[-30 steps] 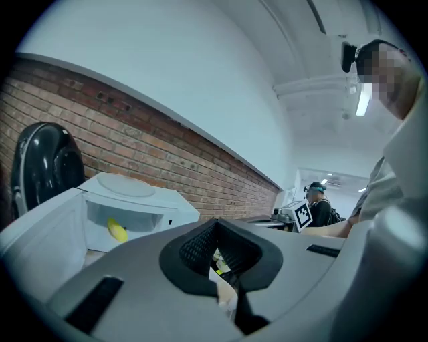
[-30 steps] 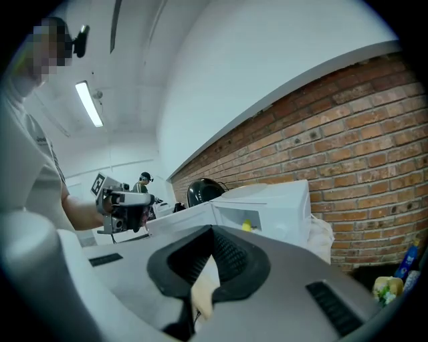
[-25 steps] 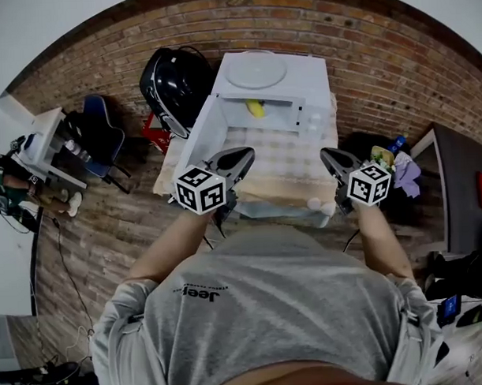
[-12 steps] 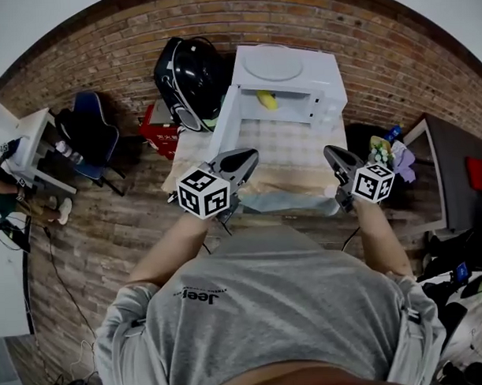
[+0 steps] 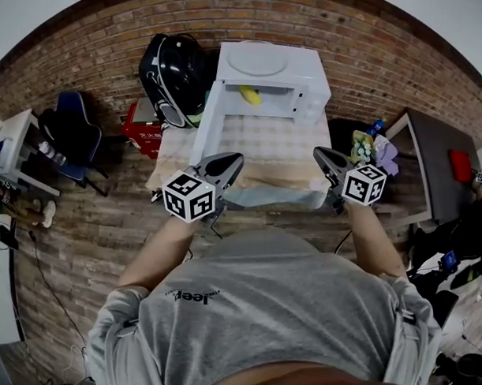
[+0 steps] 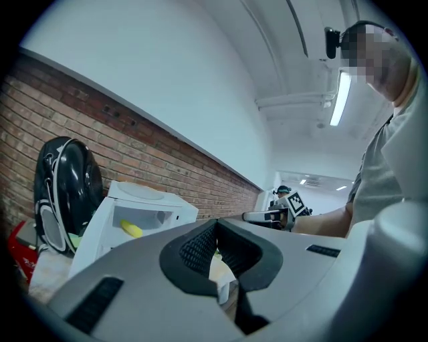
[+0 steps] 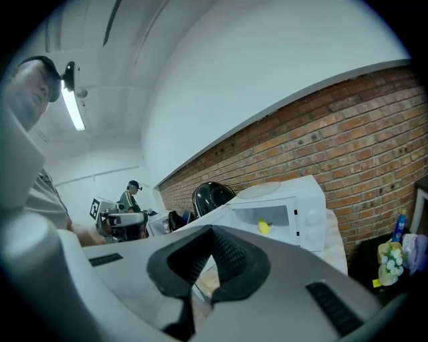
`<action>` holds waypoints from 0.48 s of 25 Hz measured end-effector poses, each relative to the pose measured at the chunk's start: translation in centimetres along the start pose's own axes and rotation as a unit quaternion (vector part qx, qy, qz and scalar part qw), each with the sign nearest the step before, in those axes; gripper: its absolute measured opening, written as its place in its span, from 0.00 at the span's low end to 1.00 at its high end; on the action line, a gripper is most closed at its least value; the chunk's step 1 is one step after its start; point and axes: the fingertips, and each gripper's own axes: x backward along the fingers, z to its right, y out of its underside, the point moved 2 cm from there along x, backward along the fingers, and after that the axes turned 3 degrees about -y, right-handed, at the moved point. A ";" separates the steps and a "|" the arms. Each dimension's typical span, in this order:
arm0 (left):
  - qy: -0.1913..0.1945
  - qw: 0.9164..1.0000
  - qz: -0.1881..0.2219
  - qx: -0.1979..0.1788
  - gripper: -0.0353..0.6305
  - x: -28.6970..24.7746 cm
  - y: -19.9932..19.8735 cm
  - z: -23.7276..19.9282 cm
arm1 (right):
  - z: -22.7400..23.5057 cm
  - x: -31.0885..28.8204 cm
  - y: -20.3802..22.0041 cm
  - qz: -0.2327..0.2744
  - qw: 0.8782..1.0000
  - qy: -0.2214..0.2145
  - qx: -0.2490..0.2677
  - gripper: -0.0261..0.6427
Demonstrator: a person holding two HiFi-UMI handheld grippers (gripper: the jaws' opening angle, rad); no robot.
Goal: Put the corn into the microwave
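Left gripper [image 5: 237, 158] and right gripper [image 5: 318, 153] are held clenched, nothing grasped, at the near edge of the table [image 5: 280, 140]; corn [image 5: 249, 94] is seen inside the far open microwave [image 5: 278, 66].

One white boxy microwave [image 5: 272, 68], one yellow corn cob [image 5: 249, 94], one cloth-covered worktop [image 5: 279, 147], one glossy black rounded object [image 5: 174, 72], one blue chair [image 5: 71, 126], one red box [image 5: 140, 126]. Two grey marker-cube tools: left gripper [image 5: 230, 160], right gripper [image 5: 322, 154].

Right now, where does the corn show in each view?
Head view: corn top centre, inside the open microwave.
Left gripper view: corn lower left, inside it.
Right gripper view: corn right of centre, inside it.
Shared landmark: the white microwave.
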 end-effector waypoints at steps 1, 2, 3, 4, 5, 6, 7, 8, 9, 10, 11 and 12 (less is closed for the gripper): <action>-0.006 1.000 0.001 -0.003 0.08 -0.2 -0.1 0.4 | 0.2 0.5 -0.3 0.000 1.000 -0.005 0.004 0.07; -0.014 1.000 0.004 -0.006 0.08 -0.3 -0.2 0.8 | 0.5 1.1 -0.6 -0.001 1.000 -0.011 0.010 0.07; -0.022 1.000 0.009 -0.008 0.08 -0.5 -0.4 1.3 | 0.8 1.7 -0.9 -0.002 1.000 -0.018 0.017 0.07; -0.031 0.999 0.014 -0.008 0.08 -0.8 -0.5 1.7 | 1.1 2.2 -1.2 -0.005 0.999 -0.025 0.024 0.07; -0.042 0.999 0.020 -0.006 0.08 -1.1 -0.6 2.2 | 1.5 2.8 -1.4 -0.008 0.999 -0.032 0.030 0.07; -0.052 0.998 0.026 0.000 0.08 -1.5 -0.5 2.6 | 2.0 3.4 -1.5 -0.011 0.999 -0.038 0.034 0.07; -0.062 0.998 0.032 0.008 0.08 -1.9 -0.4 3.2 | 2.5 3.9 -1.6 -0.015 0.998 -0.043 0.035 0.07; -0.069 0.997 0.037 0.015 0.08 -2.4 -0.2 3.7 | 3.1 4.5 -1.6 -0.018 0.998 -0.048 0.035 0.07; -0.073 0.996 0.039 0.021 0.08 -3.0 0.0 4.3 | 3.6 5.1 -1.6 -0.020 0.998 -0.053 0.035 0.07; -0.075 0.996 0.040 0.025 0.08 -3.7 0.2 4.9 | 4.0 5.7 -1.6 -0.022 0.997 -0.057 0.037 0.07; -0.076 0.996 0.039 0.027 0.08 -4.4 0.3 5.5 | 4.4 6.2 -1.6 -0.024 0.997 -0.061 0.039 0.07; -0.076 0.996 0.038 0.027 0.08 -5.0 0.5 6.0 | 4.9 6.6 -1.5 -0.026 0.997 -0.063 0.041 0.07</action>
